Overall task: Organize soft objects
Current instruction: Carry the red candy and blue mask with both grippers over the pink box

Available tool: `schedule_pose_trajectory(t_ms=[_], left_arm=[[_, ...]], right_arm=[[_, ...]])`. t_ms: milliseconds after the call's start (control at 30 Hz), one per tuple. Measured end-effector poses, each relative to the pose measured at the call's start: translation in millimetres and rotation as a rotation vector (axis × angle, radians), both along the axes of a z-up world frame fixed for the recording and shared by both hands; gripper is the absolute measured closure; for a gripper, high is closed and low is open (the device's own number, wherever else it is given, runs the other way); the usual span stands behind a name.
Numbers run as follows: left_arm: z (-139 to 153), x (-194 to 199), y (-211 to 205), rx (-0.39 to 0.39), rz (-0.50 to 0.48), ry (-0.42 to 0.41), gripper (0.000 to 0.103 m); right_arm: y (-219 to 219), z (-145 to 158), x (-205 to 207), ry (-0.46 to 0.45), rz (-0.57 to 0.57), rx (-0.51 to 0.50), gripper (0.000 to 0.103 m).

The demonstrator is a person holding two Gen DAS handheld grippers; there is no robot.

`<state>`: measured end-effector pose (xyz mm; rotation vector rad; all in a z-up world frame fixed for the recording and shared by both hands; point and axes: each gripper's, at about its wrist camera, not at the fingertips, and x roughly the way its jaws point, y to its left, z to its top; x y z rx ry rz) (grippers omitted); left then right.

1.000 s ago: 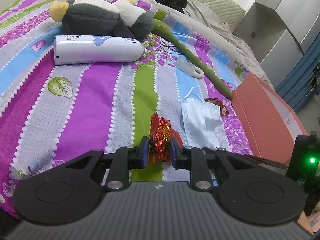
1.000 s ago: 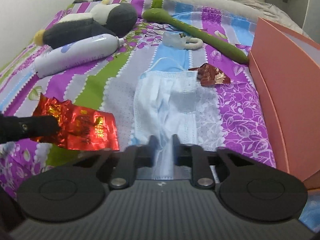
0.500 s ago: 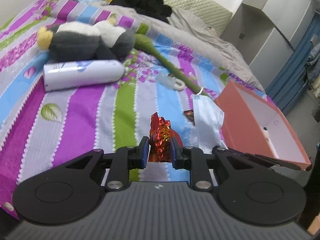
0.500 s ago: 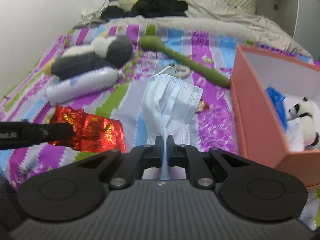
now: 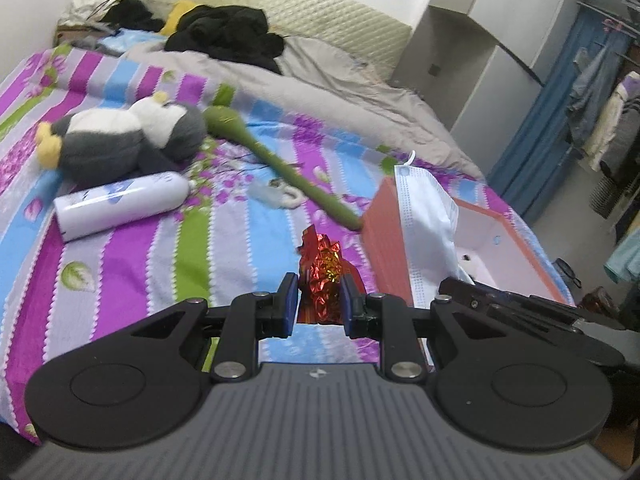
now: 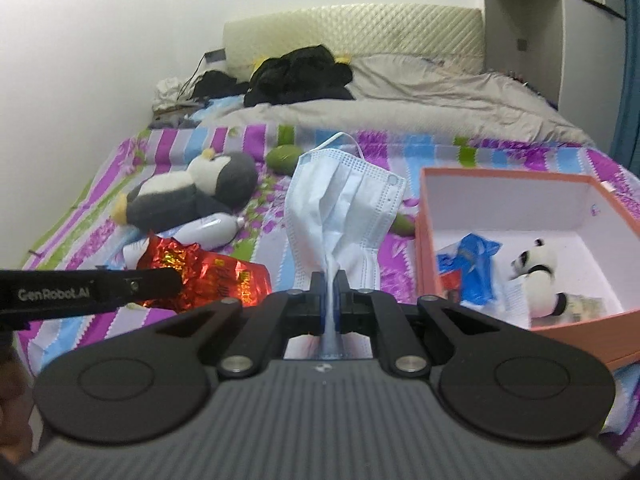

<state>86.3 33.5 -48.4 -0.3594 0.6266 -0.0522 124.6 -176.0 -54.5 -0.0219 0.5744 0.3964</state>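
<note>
Jaws of left gripper (image 5: 319, 303) clamp red foil packet (image 5: 322, 276) and right gripper (image 6: 330, 300) pinches face mask (image 6: 340, 200) nearly shut, both raised off bedspread (image 5: 132, 256), likely bound for orange box (image 6: 520, 188) right of the jaws

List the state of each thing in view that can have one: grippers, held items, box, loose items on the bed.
Left gripper: shut on the red foil packet, held above the bed.
Right gripper: shut on the face mask, which hangs off the bed.
Orange box: open, partly filled; small panda toy inside.
Penguin plush: lying on its side.
White bottle: lying flat.
</note>
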Motion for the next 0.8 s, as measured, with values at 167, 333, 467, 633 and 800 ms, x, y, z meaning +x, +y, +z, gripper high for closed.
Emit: schedule_pose_trajectory(t_ms=[167,333,467,633,800], left_arm=[[12.8,3.5,-24.8,-0.013,-0.055,-0.020,0.077],[20.3,14.2,-59.0,-0.036,-0.148,-0.029,0.077],[23.4,22.9,-88.3,-0.035,-0.218,-0.033,0.077],[24.4,47.6,-117.5,-0.016,-0.278,-0.022,0.077],[31.6,82.2,-140.9,0.044,-0.328,-0.021,0.077]], right_arm=[[-23.0,13.0,-8.1,-0.020,-0.040,0.009,0.095],[-53.1,23.6,-14.1,-0.015,-0.112,-0.018,0.095],[-78.7,31.8,-18.9,-0.014,-0.173,-0.020,0.095],[-106.6,30.5,-17.3,0.008,-0.236,-0.006,0.095],[-128.5,22.9,10.5,0.045,-0.263,0.006,0.095]])
